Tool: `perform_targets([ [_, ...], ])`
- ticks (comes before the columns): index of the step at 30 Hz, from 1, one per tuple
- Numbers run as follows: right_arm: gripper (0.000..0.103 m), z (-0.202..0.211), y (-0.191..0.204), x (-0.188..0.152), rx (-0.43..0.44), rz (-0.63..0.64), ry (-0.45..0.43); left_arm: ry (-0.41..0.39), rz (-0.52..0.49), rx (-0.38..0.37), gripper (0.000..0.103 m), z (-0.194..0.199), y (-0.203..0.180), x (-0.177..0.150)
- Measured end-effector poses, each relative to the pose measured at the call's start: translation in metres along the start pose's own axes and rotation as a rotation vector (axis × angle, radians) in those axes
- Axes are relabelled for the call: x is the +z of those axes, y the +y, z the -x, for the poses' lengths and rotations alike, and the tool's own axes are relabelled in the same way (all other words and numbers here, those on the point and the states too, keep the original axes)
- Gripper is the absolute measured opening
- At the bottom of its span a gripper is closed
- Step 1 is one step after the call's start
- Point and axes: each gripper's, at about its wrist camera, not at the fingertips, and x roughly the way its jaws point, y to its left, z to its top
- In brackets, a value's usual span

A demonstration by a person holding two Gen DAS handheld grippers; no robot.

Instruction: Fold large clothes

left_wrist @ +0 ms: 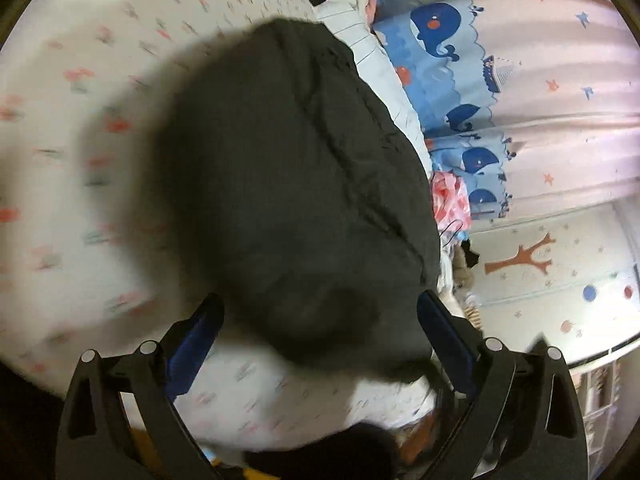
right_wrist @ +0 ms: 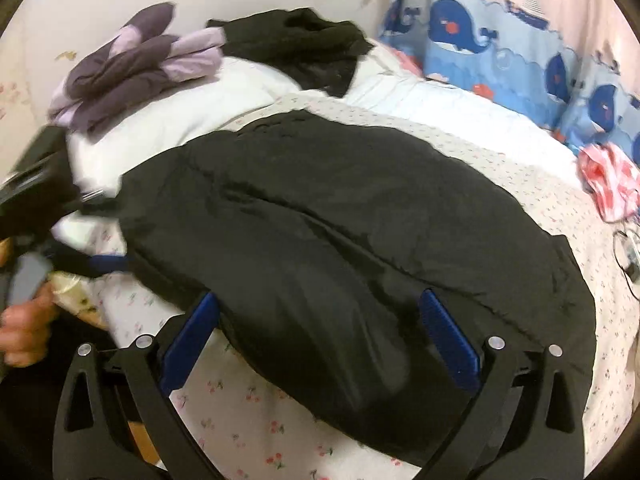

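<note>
A large black padded jacket (right_wrist: 340,224) lies spread on a bed with a white cherry-print sheet (right_wrist: 248,400). In the left wrist view the jacket (left_wrist: 288,184) is blurred and fills the middle. My left gripper (left_wrist: 320,320) is open, its blue-padded fingers on either side of the jacket's near edge, holding nothing. It also shows in the right wrist view (right_wrist: 100,264) at the jacket's left edge. My right gripper (right_wrist: 320,320) is open, its fingers apart over the jacket's near end.
A folded purple garment (right_wrist: 132,64) and another black garment (right_wrist: 304,44) lie on a white pillow (right_wrist: 192,104) at the head of the bed. A pink-and-white cloth (right_wrist: 608,184) and a cable (right_wrist: 628,256) lie at right. A whale-print curtain (right_wrist: 500,48) hangs behind.
</note>
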Motion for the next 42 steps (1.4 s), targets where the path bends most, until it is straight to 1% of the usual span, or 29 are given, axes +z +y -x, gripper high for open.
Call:
perform_targets([
  [2,0.096,0.024,-0.017,-0.01,0.074,-0.067,-0.007,-0.03,0.023,0.02,0.093,-0.013,-0.002,0.005],
  [4,0.096,0.055,-0.047,-0.03,0.119,-0.209,-0.038,-0.056,0.057,0.026,0.093,-0.019,0.0,0.009],
  [5,0.096,0.07,-0.067,-0.043,0.145,-0.302,-0.054,-0.066,0.076,0.019,0.093,-0.019,0.002,0.01],
  [7,0.096,0.093,-0.127,-0.091,0.21,-0.591,-0.073,-0.081,0.092,0.03,0.093,-0.017,0.007,0.011],
  [10,0.096,0.093,-0.203,-0.174,0.297,-1.022,-0.085,-0.109,0.112,0.058,0.093,-0.019,0.013,0.01],
  [11,0.096,0.091,-0.214,-0.186,0.311,-1.081,-0.09,-0.118,0.116,0.068,0.093,-0.02,0.013,0.01],
  [12,0.096,0.082,-0.227,-0.203,0.377,-1.165,-0.117,-0.131,0.122,0.08,0.09,-0.021,0.011,0.009],
  [13,0.096,0.076,-0.234,-0.21,0.406,-1.209,-0.126,-0.14,0.128,0.086,0.082,-0.021,0.01,0.009],
  [15,0.096,0.059,-0.241,-0.218,0.461,-1.286,-0.149,-0.154,0.144,0.107,0.075,-0.023,0.008,0.008],
  [17,0.095,0.049,-0.243,-0.211,0.457,-1.302,-0.189,-0.163,0.154,0.111,0.063,-0.021,0.009,0.008],
  [18,0.091,0.047,-0.245,-0.207,0.456,-1.303,-0.231,-0.164,0.151,0.111,0.055,-0.021,0.008,0.008],
  [19,0.08,0.047,-0.247,-0.203,0.444,-1.313,-0.263,-0.166,0.133,0.108,0.041,-0.019,0.006,0.009],
  [20,0.068,0.046,-0.249,-0.201,0.442,-1.325,-0.279,-0.167,0.107,0.106,0.036,-0.017,0.002,0.009],
  [21,0.034,0.044,-0.249,-0.198,0.458,-1.339,-0.303,-0.176,0.068,0.109,0.027,-0.013,-0.005,0.009],
  [22,0.023,0.049,-0.25,-0.195,0.461,-1.335,-0.322,-0.187,0.044,0.11,0.022,-0.009,-0.01,0.008],
  [24,0.019,0.07,-0.247,-0.187,0.43,-1.254,-0.362,-0.22,-0.029,0.106,0.017,0.007,-0.026,0.003],
  [26,0.019,0.093,-0.238,-0.179,0.419,-1.173,-0.389,-0.26,-0.101,0.101,0.016,0.029,-0.041,-0.008],
  [27,0.019,0.101,-0.23,-0.18,0.415,-1.138,-0.369,-0.277,-0.13,0.1,0.016,0.039,-0.046,-0.015],
  [28,0.02,0.102,-0.228,-0.184,0.422,-1.128,-0.337,-0.291,-0.148,0.103,0.016,0.048,-0.048,-0.021],
  [29,0.023,0.096,-0.224,-0.192,0.417,-1.12,-0.245,-0.297,-0.155,0.12,0.016,0.056,-0.046,-0.03],
  [30,0.026,0.093,-0.223,-0.201,0.385,-1.125,-0.191,-0.275,-0.148,0.134,0.016,0.057,-0.04,-0.034],
  [31,0.029,0.094,-0.223,-0.212,0.348,-1.138,-0.164,-0.251,-0.128,0.136,0.022,0.055,-0.033,-0.034],
  [33,0.03,0.113,-0.224,-0.235,0.252,-1.178,-0.192,-0.206,0.011,0.106,0.03,0.05,-0.003,-0.029],
  [35,0.035,0.142,-0.218,-0.229,0.068,-1.128,-0.241,-0.207,0.101,0.076,0.039,0.052,0.011,-0.02],
  [36,0.036,0.157,-0.21,-0.206,0.002,-1.035,-0.278,-0.221,0.127,0.064,0.049,0.053,0.013,-0.016],
  [37,0.038,0.161,-0.205,-0.189,-0.007,-0.982,-0.293,-0.226,0.154,0.062,0.054,0.052,0.016,-0.014],
  [38,0.04,0.162,-0.194,-0.153,-0.014,-0.882,-0.297,-0.225,0.169,0.065,0.057,0.05,0.016,-0.011],
  [40,0.055,0.149,-0.174,-0.088,-0.024,-0.71,-0.273,-0.239,0.198,0.071,0.065,0.043,0.017,-0.008],
  [42,0.062,0.112,-0.144,-0.018,-0.035,-0.514,-0.197,-0.251,0.225,0.084,0.067,0.032,0.018,-0.006],
])
